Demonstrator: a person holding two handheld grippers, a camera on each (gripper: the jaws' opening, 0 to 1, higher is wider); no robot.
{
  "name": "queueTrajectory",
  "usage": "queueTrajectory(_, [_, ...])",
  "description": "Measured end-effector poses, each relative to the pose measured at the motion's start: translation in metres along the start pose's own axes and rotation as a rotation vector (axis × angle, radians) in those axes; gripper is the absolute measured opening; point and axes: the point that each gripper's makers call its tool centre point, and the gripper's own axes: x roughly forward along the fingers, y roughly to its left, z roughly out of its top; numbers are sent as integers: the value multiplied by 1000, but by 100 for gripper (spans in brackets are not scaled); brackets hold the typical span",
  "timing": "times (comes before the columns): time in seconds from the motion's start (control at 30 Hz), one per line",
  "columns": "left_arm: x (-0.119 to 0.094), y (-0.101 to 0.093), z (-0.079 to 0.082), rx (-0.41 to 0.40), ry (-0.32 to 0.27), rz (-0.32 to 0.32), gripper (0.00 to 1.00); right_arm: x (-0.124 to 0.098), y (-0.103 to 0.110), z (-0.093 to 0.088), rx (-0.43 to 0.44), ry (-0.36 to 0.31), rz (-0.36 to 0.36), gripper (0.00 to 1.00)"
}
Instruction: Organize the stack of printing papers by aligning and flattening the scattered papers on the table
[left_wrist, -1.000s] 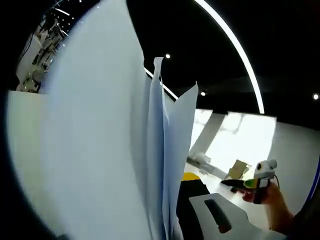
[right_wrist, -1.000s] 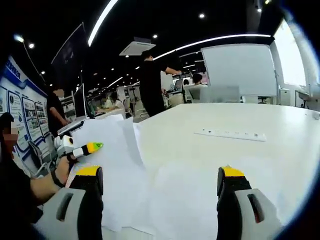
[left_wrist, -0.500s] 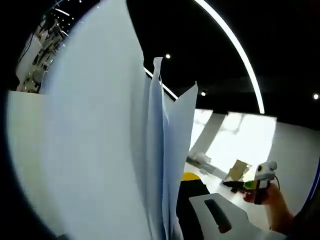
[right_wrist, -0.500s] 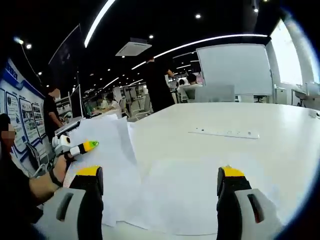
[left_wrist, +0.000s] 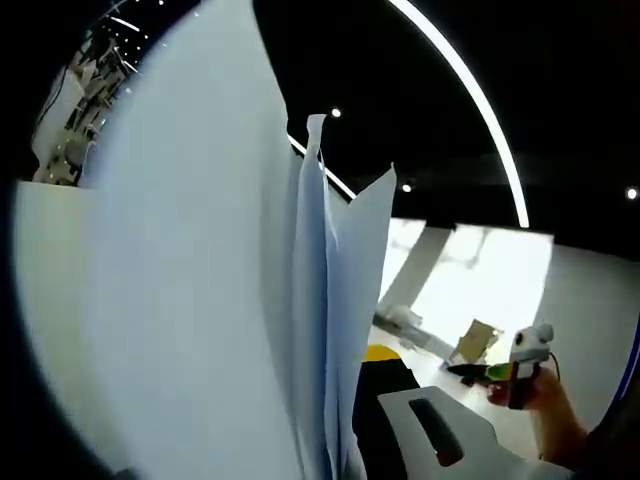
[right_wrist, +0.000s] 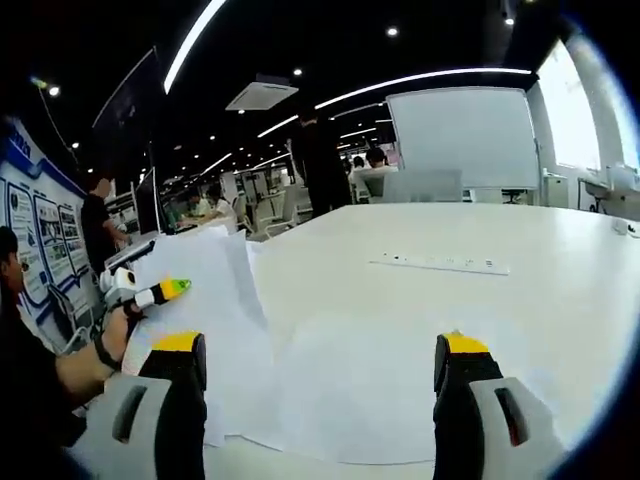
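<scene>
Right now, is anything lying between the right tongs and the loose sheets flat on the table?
Nothing visible. The right tongs stand open just above the loose sheets on the table; the power strip lies farther back, beyond them.

**Papers: one bunch raised, rest loose on table**

Left gripper view: white papers (left_wrist: 200, 300) stand upright close to lens, several sheets w/ uneven top edges, fanned apart. Right gripper view: lifted sheets (right_wrist: 200, 290) at left, tilted up; other sheets (right_wrist: 370, 385) lie flat on white table (right_wrist: 480, 230), overlapping, edges not aligned.
</scene>
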Motion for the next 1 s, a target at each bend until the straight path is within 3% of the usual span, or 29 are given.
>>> queueTrajectory(1.0, [-1, -9, -2, -1, 0, 0, 6, -3, -10, 1, 7, 0, -21, 90])
